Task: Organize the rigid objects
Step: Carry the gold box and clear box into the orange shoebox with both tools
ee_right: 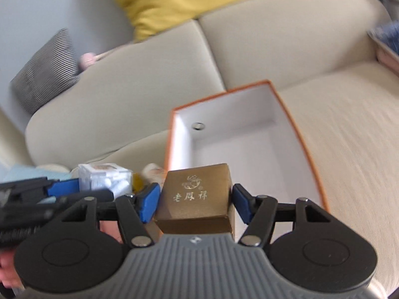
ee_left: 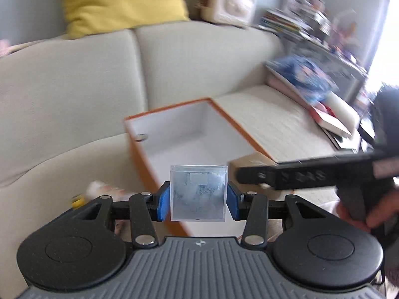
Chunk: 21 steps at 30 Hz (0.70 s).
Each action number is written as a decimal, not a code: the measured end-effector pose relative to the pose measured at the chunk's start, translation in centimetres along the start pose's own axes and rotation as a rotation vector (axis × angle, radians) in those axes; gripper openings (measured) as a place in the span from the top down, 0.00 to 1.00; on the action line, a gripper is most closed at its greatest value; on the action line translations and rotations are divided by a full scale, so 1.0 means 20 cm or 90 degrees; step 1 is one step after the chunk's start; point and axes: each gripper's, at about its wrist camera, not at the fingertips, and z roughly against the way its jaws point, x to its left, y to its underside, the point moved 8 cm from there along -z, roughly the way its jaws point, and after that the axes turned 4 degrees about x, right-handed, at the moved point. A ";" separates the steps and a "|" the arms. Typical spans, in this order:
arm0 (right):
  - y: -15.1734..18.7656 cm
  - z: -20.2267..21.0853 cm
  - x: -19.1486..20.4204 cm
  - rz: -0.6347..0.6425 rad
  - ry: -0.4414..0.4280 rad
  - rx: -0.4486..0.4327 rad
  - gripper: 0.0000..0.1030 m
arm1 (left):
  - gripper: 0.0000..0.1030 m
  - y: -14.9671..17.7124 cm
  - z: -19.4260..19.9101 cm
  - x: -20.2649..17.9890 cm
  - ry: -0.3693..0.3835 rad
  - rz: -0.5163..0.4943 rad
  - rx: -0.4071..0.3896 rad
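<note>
On the beige sofa seat (ee_left: 274,114), an open orange box (ee_left: 139,149) with a white interior lies just ahead of both grippers, and nothing large shows inside it.

At the left, the left gripper (ee_left: 198,200) is closed on a clear plastic case (ee_left: 198,193); its blue pads (ee_left: 163,203) press the case's two side walls, and the case sits upright above the near end of the orange box. From the right wrist view the same case seems to contain small white items. Near the gripper's left side a few small loose things lie on the cushion, too blurred to name.

To the right, the right gripper (ee_right: 195,203) grips a brown cardboard box (ee_right: 197,195) with gold lettering on top, tilted a little, one corner toward the camera. It hangs at the near edge of the orange box, just beside the clear case.

The step in hand looks like lowering both items into the orange box. To do it well, I would keep the two grippers apart so they do not knock each other, take one item down at a time, and place it flat against a wall or corner so room remains for the rest. The brown box should be levelled before release, since a tilted drop may roll it. Each pair of jaws should part only once its load rests on the white floor.
</note>
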 end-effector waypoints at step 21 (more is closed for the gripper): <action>0.03 -0.47 -0.36 -0.064 0.050 0.105 0.38 | 0.50 0.24 -0.68 -0.10 0.042 -0.273 0.227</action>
